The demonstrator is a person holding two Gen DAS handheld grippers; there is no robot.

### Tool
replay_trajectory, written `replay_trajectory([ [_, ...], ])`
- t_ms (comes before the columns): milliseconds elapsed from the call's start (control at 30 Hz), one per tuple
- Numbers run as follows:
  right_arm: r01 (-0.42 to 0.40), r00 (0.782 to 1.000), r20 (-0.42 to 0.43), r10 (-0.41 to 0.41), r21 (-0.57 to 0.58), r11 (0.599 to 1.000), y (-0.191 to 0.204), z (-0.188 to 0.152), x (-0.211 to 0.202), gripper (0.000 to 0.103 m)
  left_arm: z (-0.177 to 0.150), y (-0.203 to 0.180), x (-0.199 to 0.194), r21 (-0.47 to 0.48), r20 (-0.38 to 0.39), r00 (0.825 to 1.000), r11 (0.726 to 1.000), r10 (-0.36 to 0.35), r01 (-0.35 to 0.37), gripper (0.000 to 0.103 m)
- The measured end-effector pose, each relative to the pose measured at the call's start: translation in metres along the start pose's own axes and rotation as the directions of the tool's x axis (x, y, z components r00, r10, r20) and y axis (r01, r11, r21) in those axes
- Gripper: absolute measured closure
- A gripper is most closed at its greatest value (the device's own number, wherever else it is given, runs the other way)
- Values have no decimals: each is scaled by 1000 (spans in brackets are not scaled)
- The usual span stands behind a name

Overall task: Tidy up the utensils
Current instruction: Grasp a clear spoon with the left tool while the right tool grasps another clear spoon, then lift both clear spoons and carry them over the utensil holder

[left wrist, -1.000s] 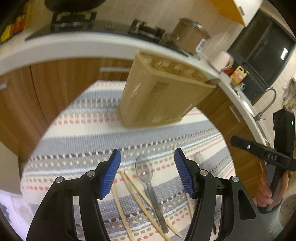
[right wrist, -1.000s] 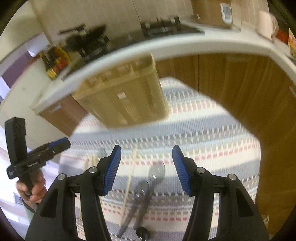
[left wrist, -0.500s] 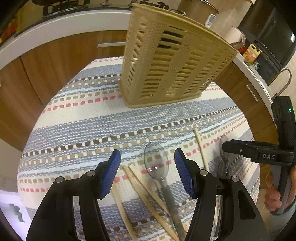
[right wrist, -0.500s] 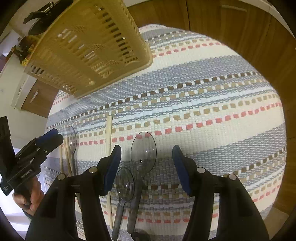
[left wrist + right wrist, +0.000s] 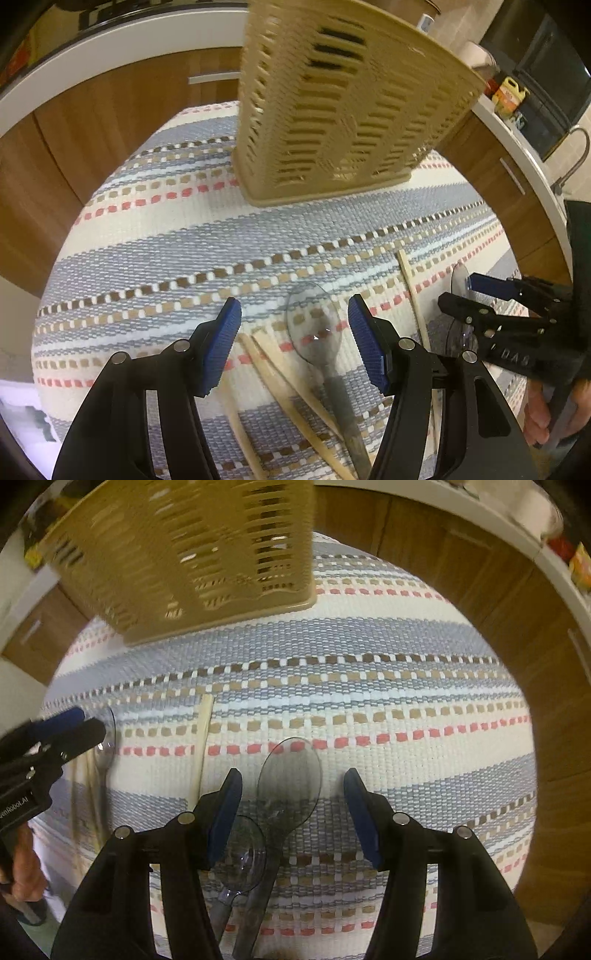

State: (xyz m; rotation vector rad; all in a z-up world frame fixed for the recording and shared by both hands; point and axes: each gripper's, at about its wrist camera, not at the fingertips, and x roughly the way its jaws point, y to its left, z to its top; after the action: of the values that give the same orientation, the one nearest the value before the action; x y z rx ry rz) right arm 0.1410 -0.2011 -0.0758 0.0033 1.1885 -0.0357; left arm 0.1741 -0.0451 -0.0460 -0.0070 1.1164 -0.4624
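A tan slotted utensil basket (image 5: 332,110) (image 5: 192,554) stands at the far side of a striped mat. My left gripper (image 5: 295,339) is open just above a clear plastic spoon (image 5: 314,328), with wooden chopsticks (image 5: 284,376) lying beside it. My right gripper (image 5: 291,812) is open over a large clear spoon (image 5: 290,775); a smaller clear spoon (image 5: 240,853) lies under its left finger. One chopstick (image 5: 203,738) lies left of them. The right gripper shows in the left wrist view (image 5: 480,306); the left gripper shows in the right wrist view (image 5: 55,731).
The striped woven mat (image 5: 184,240) (image 5: 369,701) covers a small round table. Wooden cabinets (image 5: 92,110) and a white counter edge (image 5: 110,44) curve behind it. Bottles (image 5: 511,96) stand on the counter at the right.
Both grippers have dropped lower and closer to the mat and the basket. The spoons now lie between each gripper's open fingers. Nothing has been grasped.
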Motion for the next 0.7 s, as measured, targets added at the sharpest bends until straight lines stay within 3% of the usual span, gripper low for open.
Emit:
replay_trajectory([
  [100,-5,1000,3,6,-21,1000,10,-1,1,59,-2,-12,4,39,-5,999,999,34,-34,44],
  [167,-7,1000,2,7,-26,1000,13,1,1,70,-5,-23,8,76,-7,997,994,78,-78,45],
  [367,-15,1000,8,16,-53,998,15,1,-3,75,-9,-47,20,154,7,982,971,186,-185,46],
  [467,-17,1000,2,18,-66,998,10,-1,-2,79,-10,-55,22,156,10,983,970,185,-184,55],
  [533,-14,1000,6,15,-87,996,5,-1,-3,80,-9,-57,21,153,12,983,971,186,-185,70],
  [700,-2,1000,20,5,-142,990,-10,2,3,84,-7,-62,22,145,21,985,974,171,-172,70],
])
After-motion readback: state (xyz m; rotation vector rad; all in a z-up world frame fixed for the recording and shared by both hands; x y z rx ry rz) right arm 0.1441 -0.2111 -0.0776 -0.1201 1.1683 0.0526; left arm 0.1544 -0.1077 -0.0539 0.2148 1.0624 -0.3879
